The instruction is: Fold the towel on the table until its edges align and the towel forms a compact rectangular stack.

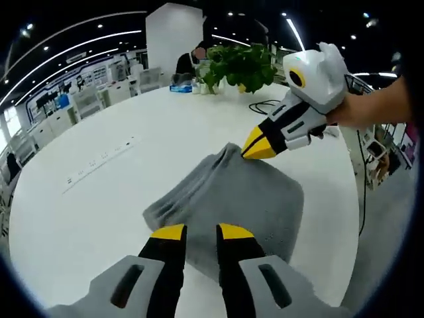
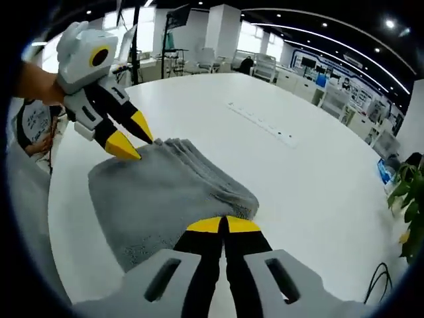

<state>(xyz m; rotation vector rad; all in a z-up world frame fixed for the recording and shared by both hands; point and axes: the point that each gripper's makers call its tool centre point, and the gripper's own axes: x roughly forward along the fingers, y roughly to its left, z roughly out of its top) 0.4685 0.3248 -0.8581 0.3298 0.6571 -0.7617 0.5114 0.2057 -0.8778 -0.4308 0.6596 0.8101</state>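
Observation:
A grey towel (image 1: 245,199) lies folded on the round white table (image 1: 99,218), its stacked layers showing along one edge (image 2: 199,169). My right gripper (image 2: 225,225) is shut on one towel corner, which it holds slightly lifted; in the left gripper view the right gripper (image 1: 255,147) reaches in from the right, held by a hand. My left gripper (image 1: 202,232) is open, its jaws apart just above the towel's opposite edge. In the right gripper view the left gripper (image 2: 134,136) hovers with its lower tip at the towel's far corner.
A potted plant (image 1: 242,63) and a blue box (image 1: 180,83) stand at the table's far side, where a person sits. A socket strip (image 1: 99,162) is set into the tabletop. A black cable (image 1: 265,105) lies near the plant. Bare table surrounds the towel.

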